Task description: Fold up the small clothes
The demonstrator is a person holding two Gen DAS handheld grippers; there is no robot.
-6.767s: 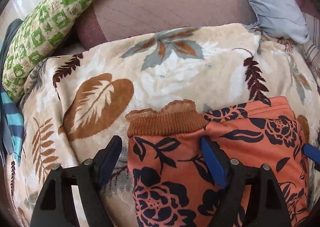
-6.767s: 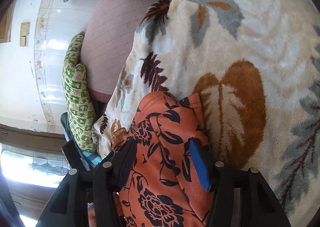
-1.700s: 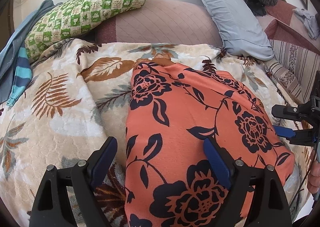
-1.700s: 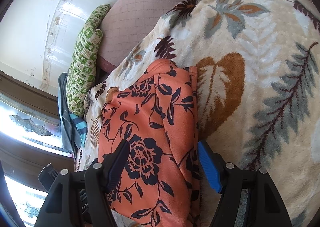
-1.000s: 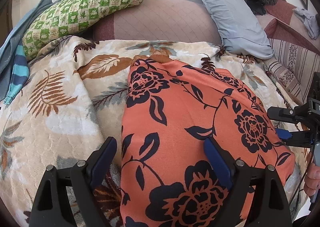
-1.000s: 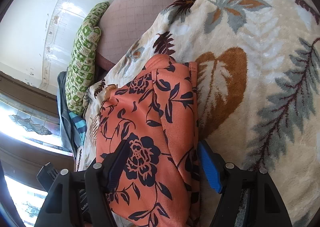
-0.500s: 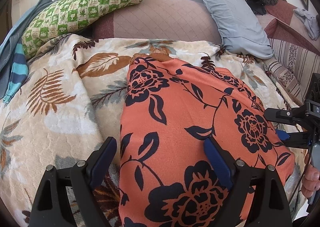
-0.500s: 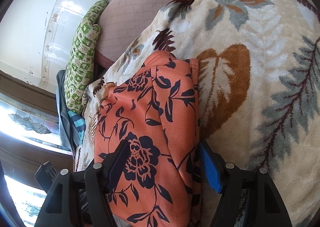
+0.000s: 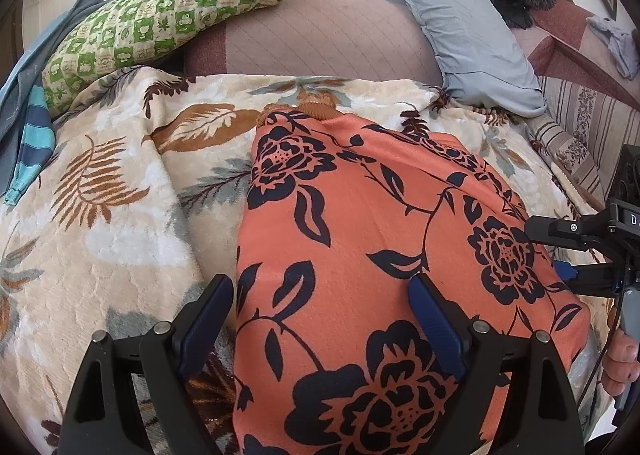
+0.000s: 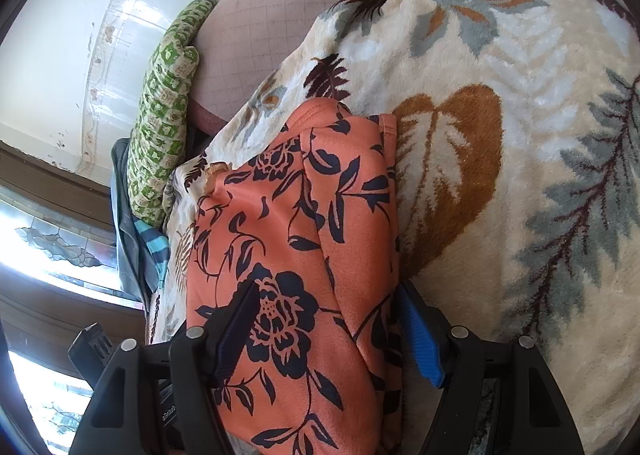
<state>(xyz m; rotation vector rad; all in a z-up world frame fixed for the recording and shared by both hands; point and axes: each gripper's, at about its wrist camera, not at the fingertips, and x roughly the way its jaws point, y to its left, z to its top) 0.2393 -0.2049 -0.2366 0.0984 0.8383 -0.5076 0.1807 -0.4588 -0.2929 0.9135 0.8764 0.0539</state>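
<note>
An orange garment with dark navy flowers [image 9: 360,239] lies folded on a cream leaf-print blanket [image 9: 100,223]; a brown ribbed hem [image 9: 316,105] peeks out at its far end. My left gripper [image 9: 320,295] is open, its jaws wide apart over the garment's near left edge. My right gripper [image 10: 324,315] is open, its jaws straddling the garment [image 10: 296,223] at its near right edge. The right gripper also shows at the right edge of the left wrist view [image 9: 568,255], beside the cloth.
A green checked pillow [image 9: 160,27], a grey-blue pillow [image 9: 460,23] and a mauve quilted cushion [image 9: 320,39] line the back. Striped blue-teal clothing [image 9: 28,135] lies at far left. A window [image 10: 48,255] is left of the bed.
Since 6.8 s ago the garment has been folded over toward me, hiding most of the brown hem. Over the last second both grippers have stayed nearly still and open.
</note>
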